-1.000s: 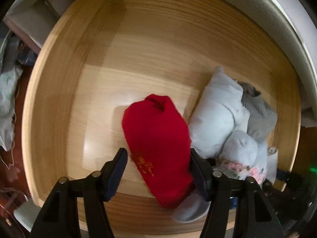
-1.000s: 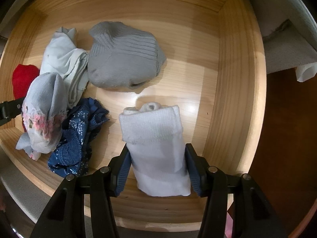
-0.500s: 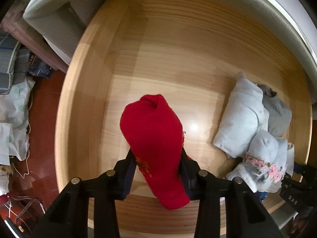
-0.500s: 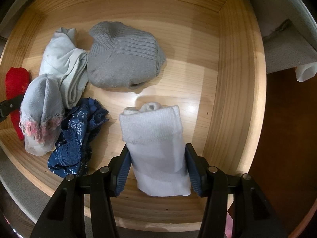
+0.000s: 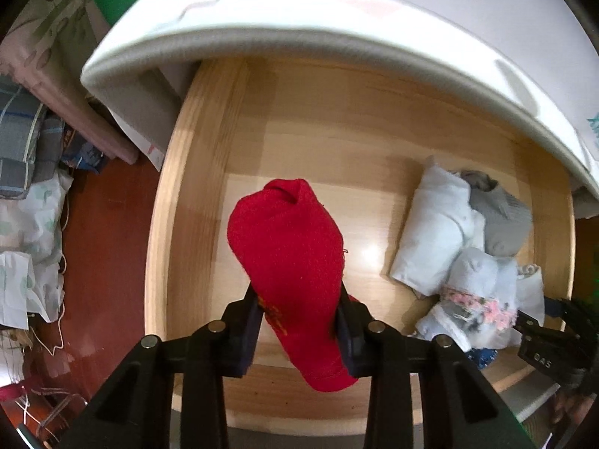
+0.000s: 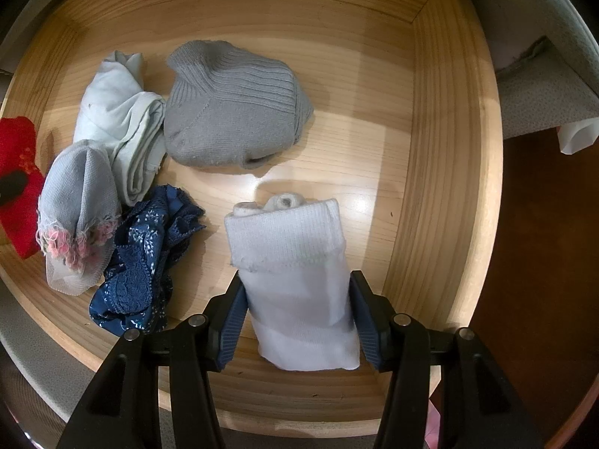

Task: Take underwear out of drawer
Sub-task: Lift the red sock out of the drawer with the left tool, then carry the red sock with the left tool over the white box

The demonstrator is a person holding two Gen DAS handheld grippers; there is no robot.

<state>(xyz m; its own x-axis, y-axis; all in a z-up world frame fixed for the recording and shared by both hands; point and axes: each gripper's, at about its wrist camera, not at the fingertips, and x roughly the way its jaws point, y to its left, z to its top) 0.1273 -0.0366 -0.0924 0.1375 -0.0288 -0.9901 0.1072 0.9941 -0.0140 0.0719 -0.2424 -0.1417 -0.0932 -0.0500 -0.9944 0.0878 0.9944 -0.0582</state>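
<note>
Pale, straight-grained wood forms the drawer (image 6: 441, 172), its floor glossy enough to carry a bright spot of glare and its walls joined at a mitred far corner. A red bundle (image 5: 295, 280) of fuzzy knit, rounded at the far end and marked with a small orange embroidered pattern near the pads, is seen between the left tongs (image 5: 297, 321); their jaws are closing and the dark pads press into both flanks of the bundle, which hangs over the left part of the drawer floor. A white bundle (image 6: 299, 280) of ribbed cotton, rolled into a blocky oblong with a turned-over cuff at the far end, is clamped by the right tongs (image 6: 299, 321), whose blue ridged pads lie against both of its sides near the drawer's near wall, right of centre.

Left of it, a navy lace piece (image 6: 146, 262) with a small white print is crumpled on the wood. Just beside that lies a grey knit roll (image 6: 78, 209) with a frayed pink and white fringe, touching a pale, smooth folded cloth (image 6: 119, 127). A grey ribbed bundle (image 6: 232, 108), dome-shaped, rests further back, touching the pale cloth.

In the left view, a white padded edge (image 5: 299, 37) overhangs the far side of the drawer, and letters on the other tool's black body at the right edge are too small to be read with certainty.
</note>
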